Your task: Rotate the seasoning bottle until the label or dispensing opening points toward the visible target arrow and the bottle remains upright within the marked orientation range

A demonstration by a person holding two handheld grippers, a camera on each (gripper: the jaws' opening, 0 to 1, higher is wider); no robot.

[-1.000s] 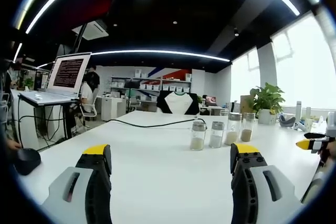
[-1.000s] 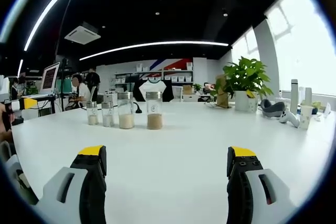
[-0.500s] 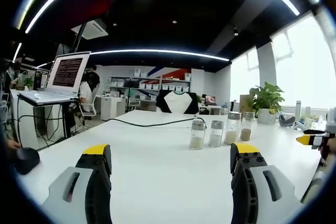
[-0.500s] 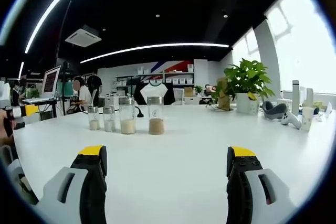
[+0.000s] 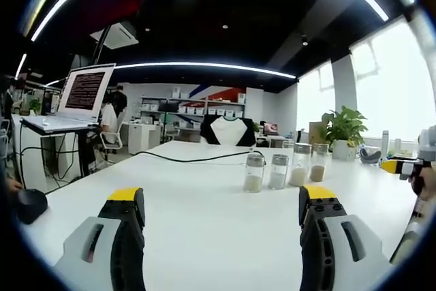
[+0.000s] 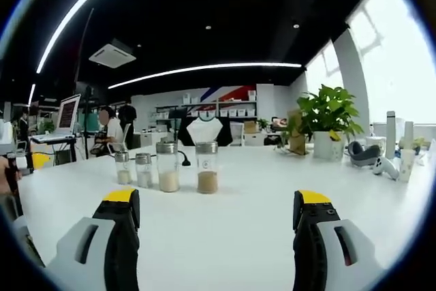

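Observation:
Several glass seasoning bottles with metal caps stand in a row on the white table (image 5: 204,209). In the left gripper view the nearest is a small bottle (image 5: 254,173), then another small one (image 5: 277,172), and two taller ones (image 5: 300,165) behind. In the right gripper view the tall bottle of brown seasoning (image 6: 207,167) stands nearest, beside a tall pale-filled bottle (image 6: 167,167) and two small ones (image 6: 143,170). My left gripper (image 5: 221,202) is open well short of the row. My right gripper (image 6: 214,206) is open too, with nothing between its jaws. The right gripper (image 5: 402,166) shows at the right edge.
A potted plant (image 6: 328,120) and white handheld devices (image 6: 371,156) sit at the table's right. A black cable (image 5: 197,160) crosses the far tabletop. A laptop (image 5: 75,100) stands on a side desk, a black mouse (image 5: 24,206) at left. People sit in the background.
Both views have tilted slightly, so the bottles sit lower in the right gripper view. Neither gripper has changed its opening and the bottles have not moved.

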